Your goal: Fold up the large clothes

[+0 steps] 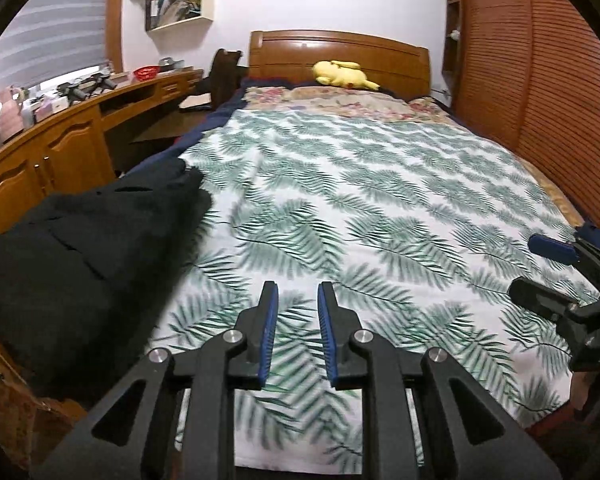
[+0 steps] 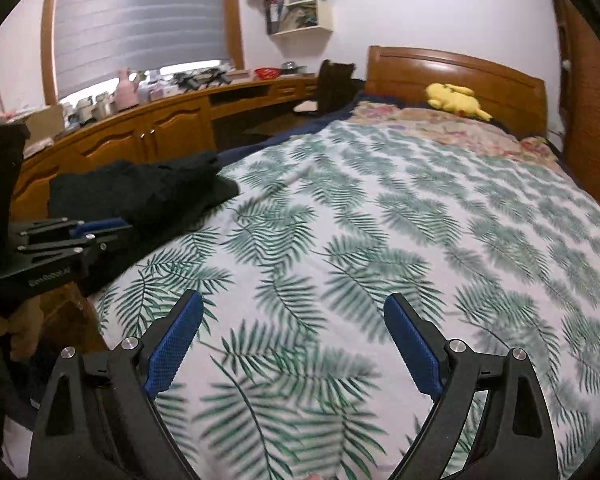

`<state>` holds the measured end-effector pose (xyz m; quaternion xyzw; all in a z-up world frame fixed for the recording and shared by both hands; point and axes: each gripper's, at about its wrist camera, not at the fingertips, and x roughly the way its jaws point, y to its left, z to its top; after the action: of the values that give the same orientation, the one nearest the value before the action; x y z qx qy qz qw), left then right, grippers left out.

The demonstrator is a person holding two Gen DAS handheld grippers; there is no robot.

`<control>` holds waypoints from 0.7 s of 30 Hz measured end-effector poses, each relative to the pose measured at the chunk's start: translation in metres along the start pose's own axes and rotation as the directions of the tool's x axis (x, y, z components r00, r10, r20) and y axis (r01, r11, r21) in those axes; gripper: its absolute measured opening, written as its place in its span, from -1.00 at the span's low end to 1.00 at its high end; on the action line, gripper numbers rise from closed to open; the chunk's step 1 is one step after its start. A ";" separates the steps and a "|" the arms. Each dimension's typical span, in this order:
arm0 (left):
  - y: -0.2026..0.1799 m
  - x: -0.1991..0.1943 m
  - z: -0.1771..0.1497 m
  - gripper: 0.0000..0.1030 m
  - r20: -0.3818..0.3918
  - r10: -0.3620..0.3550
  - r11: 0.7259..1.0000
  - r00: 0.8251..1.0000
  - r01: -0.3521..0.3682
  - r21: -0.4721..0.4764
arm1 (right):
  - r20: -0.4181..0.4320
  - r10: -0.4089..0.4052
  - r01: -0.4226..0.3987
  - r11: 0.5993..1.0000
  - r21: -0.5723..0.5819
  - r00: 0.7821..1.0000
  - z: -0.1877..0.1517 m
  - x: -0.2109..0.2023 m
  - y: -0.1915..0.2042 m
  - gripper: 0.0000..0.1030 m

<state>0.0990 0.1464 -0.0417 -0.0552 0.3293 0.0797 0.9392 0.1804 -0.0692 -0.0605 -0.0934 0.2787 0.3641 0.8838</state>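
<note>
Both grippers are hanging over the leafy green-and-white bed cover [image 1: 360, 200], left gripper [image 1: 298, 296] jaws nearly together and empty, right gripper [image 2: 294, 304] jaws wide apart and empty, so reaching for an edge of the soft black piled garment [image 1: 80, 240] looks best.

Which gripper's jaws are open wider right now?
The right gripper: its blue pads stand far apart, while the left gripper shows only a narrow gap. Neither holds anything.

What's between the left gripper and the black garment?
Nothing: only bare leaf-print bedcover separates the left gripper from the black garment, per the left wrist view.
</note>
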 end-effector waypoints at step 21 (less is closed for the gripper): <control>-0.119 -0.064 -0.013 -0.61 0.033 -0.145 0.983 0.989 0.140 0.120 | 0.068 -0.269 0.254 0.952 0.170 0.961 -0.048 -0.139 -0.056 1.00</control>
<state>0.0642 0.0207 -0.0053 -0.0215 0.3089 -0.0060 0.9508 0.1183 -0.2099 -0.0244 -0.0417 0.2519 0.2242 0.9405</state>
